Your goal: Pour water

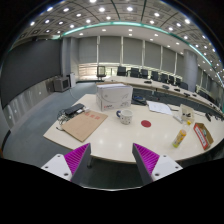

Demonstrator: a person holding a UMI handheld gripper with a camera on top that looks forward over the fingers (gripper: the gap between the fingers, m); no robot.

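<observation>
I am far back from the big pale surface (110, 140), looking across it in a wide office room. My claw (113, 160) is released: its 2 fingers stand wide apart with nothing between them, and I can see the purple pads (78, 155) on their inner sides.

On the surface, well beyond the fingers, sits a small white cup (125, 116). Behind it stands a big white cardboard box (114, 96). To one side lies a flat brown cardboard sheet (83, 124). On the other side is a round red coaster (146, 124), and further over stands a tall yellow bottle (179, 138). I think the cup and the bottle are the things for pouring, but they are too small for me to be sure which one holds the water.

I judge that the task has not started yet. This is the first step: getting close. Next I think I need to bring the claw forward over the surface and line it up with the bottle, so the bottle stands between the 2 fingers before I squeeze. I should go in level, or I may knock it over.
</observation>
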